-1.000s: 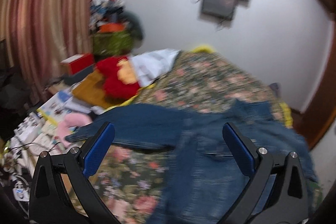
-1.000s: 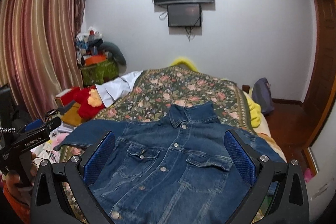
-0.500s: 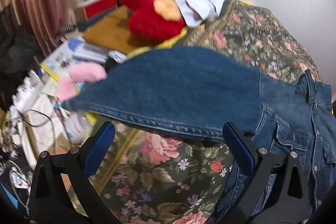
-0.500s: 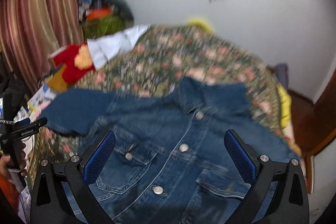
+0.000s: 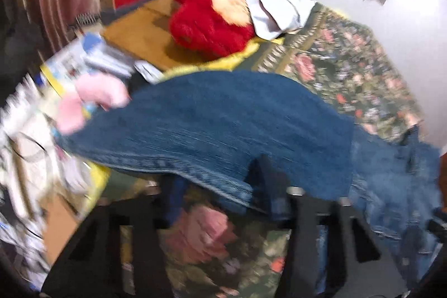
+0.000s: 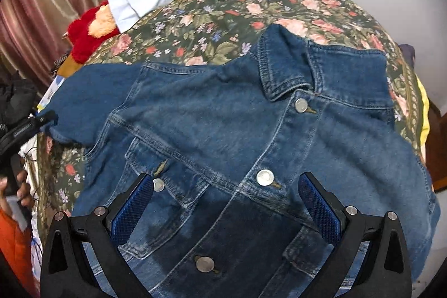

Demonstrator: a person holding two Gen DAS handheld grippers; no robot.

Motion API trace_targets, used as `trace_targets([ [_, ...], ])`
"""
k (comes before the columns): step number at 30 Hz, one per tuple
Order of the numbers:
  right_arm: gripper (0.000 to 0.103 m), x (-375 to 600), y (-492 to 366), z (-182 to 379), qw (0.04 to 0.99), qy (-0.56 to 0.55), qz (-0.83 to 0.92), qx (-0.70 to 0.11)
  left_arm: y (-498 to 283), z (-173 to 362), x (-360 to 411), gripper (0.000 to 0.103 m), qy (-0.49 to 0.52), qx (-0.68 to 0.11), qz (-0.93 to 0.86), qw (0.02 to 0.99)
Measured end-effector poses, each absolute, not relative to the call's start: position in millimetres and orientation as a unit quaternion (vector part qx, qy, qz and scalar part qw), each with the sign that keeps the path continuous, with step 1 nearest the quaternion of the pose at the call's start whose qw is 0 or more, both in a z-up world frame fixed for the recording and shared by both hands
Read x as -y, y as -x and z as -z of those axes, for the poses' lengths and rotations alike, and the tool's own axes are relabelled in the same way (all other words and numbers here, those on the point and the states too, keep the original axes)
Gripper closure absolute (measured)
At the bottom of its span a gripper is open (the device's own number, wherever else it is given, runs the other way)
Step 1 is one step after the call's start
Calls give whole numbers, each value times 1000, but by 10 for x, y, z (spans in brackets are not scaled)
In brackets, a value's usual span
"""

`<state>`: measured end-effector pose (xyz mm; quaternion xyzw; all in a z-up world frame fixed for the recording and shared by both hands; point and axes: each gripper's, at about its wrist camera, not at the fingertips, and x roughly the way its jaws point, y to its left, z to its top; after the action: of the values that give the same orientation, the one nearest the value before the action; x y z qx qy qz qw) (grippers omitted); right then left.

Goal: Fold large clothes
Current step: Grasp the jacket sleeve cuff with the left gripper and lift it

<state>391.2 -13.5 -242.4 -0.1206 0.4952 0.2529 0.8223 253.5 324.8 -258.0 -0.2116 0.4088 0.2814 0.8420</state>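
Observation:
A blue denim jacket (image 6: 251, 130) lies face up, buttoned, on a floral bedspread (image 6: 237, 4), collar toward the far wall. Its left sleeve (image 5: 209, 124) stretches out toward the bed's left edge. My right gripper (image 6: 225, 200) is open and hovers low over the jacket's chest, fingers either side of the button placket. My left gripper (image 5: 223, 192) is at the sleeve's lower hem; the view is blurred, its fingers are closer together and the hem lies between them. In the right wrist view the left gripper (image 6: 42, 120) meets the sleeve cuff.
A red plush toy (image 5: 206, 16) and a white shirt (image 5: 276, 10) lie at the bed's far left. Papers, a pink item (image 5: 92, 97) and cables clutter the surface left of the bed. Striped curtains (image 6: 42, 4) hang at the left. A yellow blanket (image 6: 423, 108) edges the bed's right side.
My left gripper has moved in onto the sleeve hem and its fingers have narrowed. My right gripper has dropped closer to the jacket's chest and stays open.

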Motion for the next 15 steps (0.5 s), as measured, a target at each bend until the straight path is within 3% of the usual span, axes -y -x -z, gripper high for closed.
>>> trace_targets([
  [3,0,158,-3873,2383,820,113,-260,-497,-2624,2391,-3153,87,143,-403,-298,853],
  [9,0,386,-3806,2102,833,77,-263,-481,-2806,1779,-2641,90,82,-340,-238,906],
  [15,0,786,-3711,1789,846,26,-259,-466,-3099,1803,-1915,90,33,-360,-170,917],
])
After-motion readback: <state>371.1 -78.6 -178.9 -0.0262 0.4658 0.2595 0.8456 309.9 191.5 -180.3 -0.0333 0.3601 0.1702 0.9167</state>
